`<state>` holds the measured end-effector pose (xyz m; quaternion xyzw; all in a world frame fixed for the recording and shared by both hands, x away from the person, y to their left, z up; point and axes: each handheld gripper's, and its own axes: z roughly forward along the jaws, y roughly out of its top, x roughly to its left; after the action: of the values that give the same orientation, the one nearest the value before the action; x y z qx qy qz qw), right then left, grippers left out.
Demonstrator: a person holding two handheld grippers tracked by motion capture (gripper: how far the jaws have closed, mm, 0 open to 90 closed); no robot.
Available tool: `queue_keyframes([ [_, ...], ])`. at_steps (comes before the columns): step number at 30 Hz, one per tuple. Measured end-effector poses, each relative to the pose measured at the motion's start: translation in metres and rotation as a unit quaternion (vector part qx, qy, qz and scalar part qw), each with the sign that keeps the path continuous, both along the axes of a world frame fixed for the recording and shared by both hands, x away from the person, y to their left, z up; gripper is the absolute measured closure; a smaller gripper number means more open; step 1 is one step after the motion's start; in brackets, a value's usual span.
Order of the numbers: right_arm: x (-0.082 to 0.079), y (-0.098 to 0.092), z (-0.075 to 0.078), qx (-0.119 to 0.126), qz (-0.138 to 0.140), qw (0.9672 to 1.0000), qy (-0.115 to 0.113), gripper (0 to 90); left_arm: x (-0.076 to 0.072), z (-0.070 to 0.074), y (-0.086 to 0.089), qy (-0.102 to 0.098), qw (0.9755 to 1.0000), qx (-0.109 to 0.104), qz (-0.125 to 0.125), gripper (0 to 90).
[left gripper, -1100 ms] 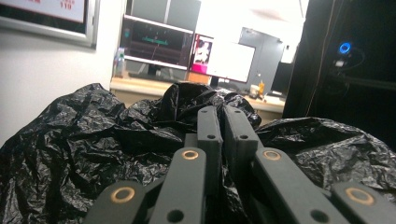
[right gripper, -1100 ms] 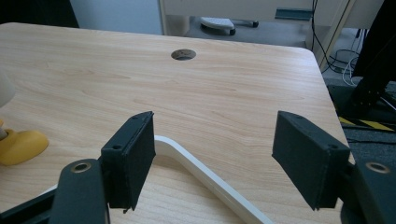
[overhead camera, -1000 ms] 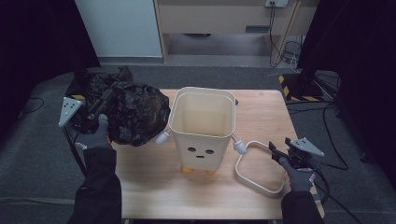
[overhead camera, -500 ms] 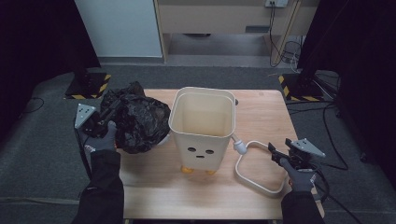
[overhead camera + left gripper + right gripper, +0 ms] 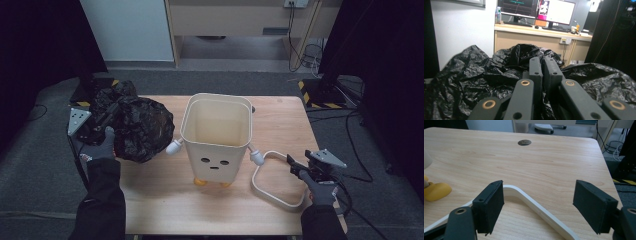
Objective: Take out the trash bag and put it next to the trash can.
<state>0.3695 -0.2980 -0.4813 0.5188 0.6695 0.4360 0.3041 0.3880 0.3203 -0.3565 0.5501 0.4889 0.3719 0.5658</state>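
On the wooden desk (image 5: 165,200) stands a cream bin (image 5: 216,137) with a small face on its front and yellow feet, upright and open at the top, near the middle of the desk. Its loop-shaped white handle ring (image 5: 272,175) lies flat on the desk at the bin's right side, with one end at the knob on the bin's wall. The right gripper (image 5: 296,168) sits low at the near right corner of the desk with its jaws held wide apart; in the right gripper view the ring's white bar (image 5: 534,205) passes between the two black pads (image 5: 490,205) without either pad pressing on it, and its jaws have just been opening a little further. One yellow foot (image 5: 436,191) of the bin shows at the left edge of that view. At the left edge of the desk a crumpled black plastic bag (image 5: 137,127) bulges up just beside the bin. The left gripper (image 5: 102,120) is at the bag's left side, its jaws drawn together; in the left gripper view they (image 5: 543,72) seem to pinch a fold of the black film (image 5: 486,75) between them, though the dark folds make the exact pinch hard to see.
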Motion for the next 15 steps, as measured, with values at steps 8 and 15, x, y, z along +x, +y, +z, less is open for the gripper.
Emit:
queue_keyframes([
  [8, 0.001, 0.0, -0.003, -0.011, -0.002, 0.9999, 0.002, 27.2, 0.006, -0.021, -0.01, 0.034, 0.9992, 0.016, -0.013, 84.7],
  [15, 0.0, -0.003, -0.004, -0.021, -0.006, 0.9997, 0.009, 28.9, 0.011, -0.033, -0.02, 0.057, 0.9971, 0.037, -0.033, 82.9],
])
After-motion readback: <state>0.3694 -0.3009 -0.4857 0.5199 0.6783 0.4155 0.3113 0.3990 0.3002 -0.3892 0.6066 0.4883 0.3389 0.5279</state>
